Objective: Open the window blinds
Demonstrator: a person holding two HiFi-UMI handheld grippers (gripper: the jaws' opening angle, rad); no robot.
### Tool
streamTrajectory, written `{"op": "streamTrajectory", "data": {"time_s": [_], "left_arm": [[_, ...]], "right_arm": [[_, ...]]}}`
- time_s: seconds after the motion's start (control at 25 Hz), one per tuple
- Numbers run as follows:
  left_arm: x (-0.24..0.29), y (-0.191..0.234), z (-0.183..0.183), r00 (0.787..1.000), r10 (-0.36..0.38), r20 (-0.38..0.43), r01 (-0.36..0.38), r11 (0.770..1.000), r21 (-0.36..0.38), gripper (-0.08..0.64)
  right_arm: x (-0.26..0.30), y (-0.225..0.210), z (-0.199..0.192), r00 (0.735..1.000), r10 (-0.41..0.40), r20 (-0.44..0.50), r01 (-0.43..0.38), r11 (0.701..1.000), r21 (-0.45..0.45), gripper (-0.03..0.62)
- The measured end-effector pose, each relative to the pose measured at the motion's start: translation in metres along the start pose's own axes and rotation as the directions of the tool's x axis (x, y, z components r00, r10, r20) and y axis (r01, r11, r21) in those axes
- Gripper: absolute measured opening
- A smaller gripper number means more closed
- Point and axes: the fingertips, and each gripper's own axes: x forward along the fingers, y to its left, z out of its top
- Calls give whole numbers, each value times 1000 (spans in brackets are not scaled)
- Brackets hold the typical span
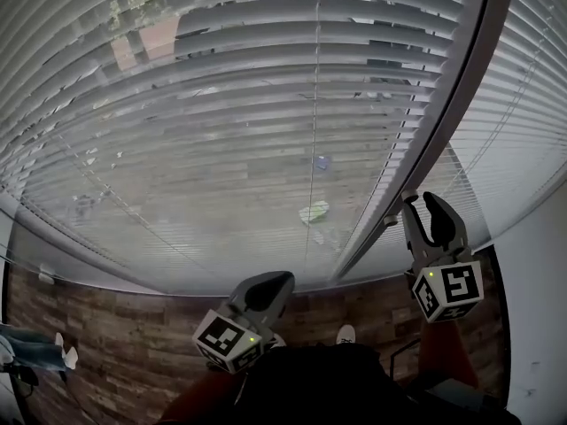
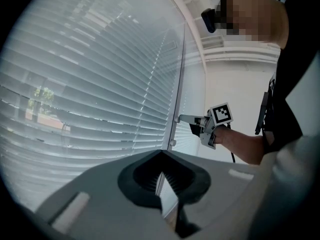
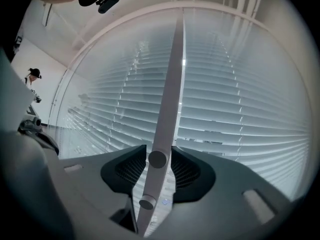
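The right gripper (image 3: pixel 158 170) has its fingers wide apart and holds nothing. The grey window post (image 3: pixel 171 84) and its round knob (image 3: pixel 157 159) show between them. The left gripper (image 2: pixel 162 179), lower and nearer, has its fingers close together, empty. The blinds (image 1: pixel 221 131) hang just past both. The head view shows ground outside through the slats. The right gripper view shows only pale slats. The post's bottom is cut off.
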Motion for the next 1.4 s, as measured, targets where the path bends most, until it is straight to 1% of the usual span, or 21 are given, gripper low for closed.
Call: {"op": "streamTrajectory", "data": {"time_s": [0.16,0.24,0.36,0.48,0.6,0.68,0.76,0.96,1.2,1.28,1.4], "left_arm": [[0,1,1,1000,-4,-3,4,1000,4,0],[-1,3,-2,1000,1,-12,-1,1000,-1,0],[1,4,-4,1000,0,-2,0,1000,-9,0],[3,4,-5,1000,-2,0,2,1000,-15,0],[1,7,0,1000,14,-13,-14,1000,-27,0],[1,8,-4,1000,9,-13,-9,1000,-24,0],[2,7,-6,1000,-4,-5,3,1000,-18,0],[3,6,-5,1000,-4,-8,4,1000,-10,0],[4,6,-9,1000,-7,-6,7,1000,-11,0],[4,6,-9,1000,-7,-10,7,1000,-19,0],[5,5,-8,1000,-6,-13,6,1000,-16,0]], "right_arm": [[7,1,-7,1000,-20,-17,20,999,29,170],[10,2,-9,1000,-21,-21,22,999,40,169],[13,2,-10,999,-21,-25,22,998,54,164],[13,0,-9,999,-33,-24,34,998,50,141],[15,2,-6,999,-34,-27,35,998,46,141],[15,2,-7,999,-34,-32,35,999,35,147],[15,1,-8,999,-33,-37,33,999,9,149],[15,2,-8,998,-36,-57,32,997,-77,147],[15,3,-15,997,-41,-69,25,976,-219,150],[15,4,-13,996,-48,-80,27,969,-246,150],[15,6,-10,993,-63,-99,35,964,-265,149]]}}
